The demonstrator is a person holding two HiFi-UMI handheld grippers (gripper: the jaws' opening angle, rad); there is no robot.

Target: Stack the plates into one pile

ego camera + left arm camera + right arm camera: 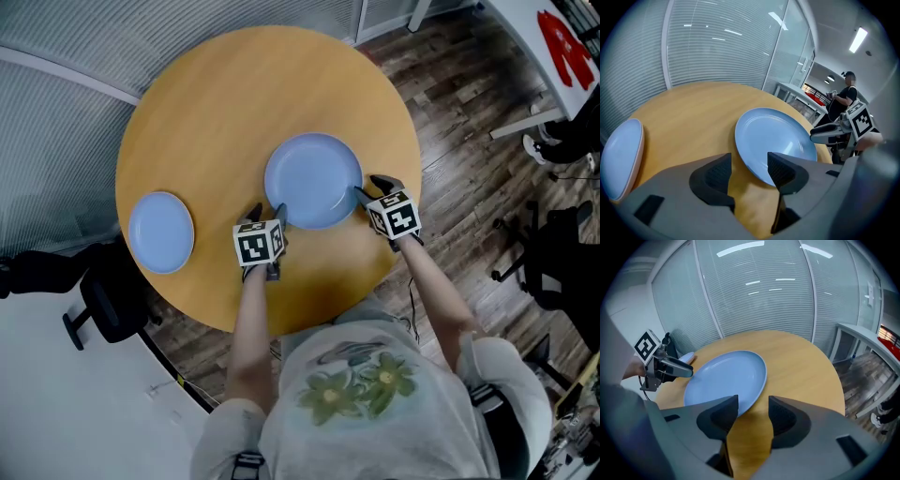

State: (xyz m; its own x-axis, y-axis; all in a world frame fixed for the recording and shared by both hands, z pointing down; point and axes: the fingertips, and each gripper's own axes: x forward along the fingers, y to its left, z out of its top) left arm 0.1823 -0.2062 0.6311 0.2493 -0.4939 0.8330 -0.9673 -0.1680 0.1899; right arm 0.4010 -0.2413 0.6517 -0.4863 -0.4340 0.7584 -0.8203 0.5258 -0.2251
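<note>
A large blue plate (313, 180) lies on the round wooden table (234, 94), toward its near side. My left gripper (269, 217) is at the plate's near left rim and my right gripper (367, 193) at its right rim. In the left gripper view the jaws of the left gripper (749, 161) stand open, with the plate's (773, 136) edge just beyond the right finger. The right gripper (753, 406) is open too, the plate's (726, 378) rim close to its left finger. A smaller blue plate (160, 232) sits apart at the table's left edge.
Glass walls with blinds curve round the far side. A black chair (108, 300) stands at the table's near left, another (553, 253) on the wood floor at right. A white table (553, 56) is at top right. A person (843, 96) stands far off.
</note>
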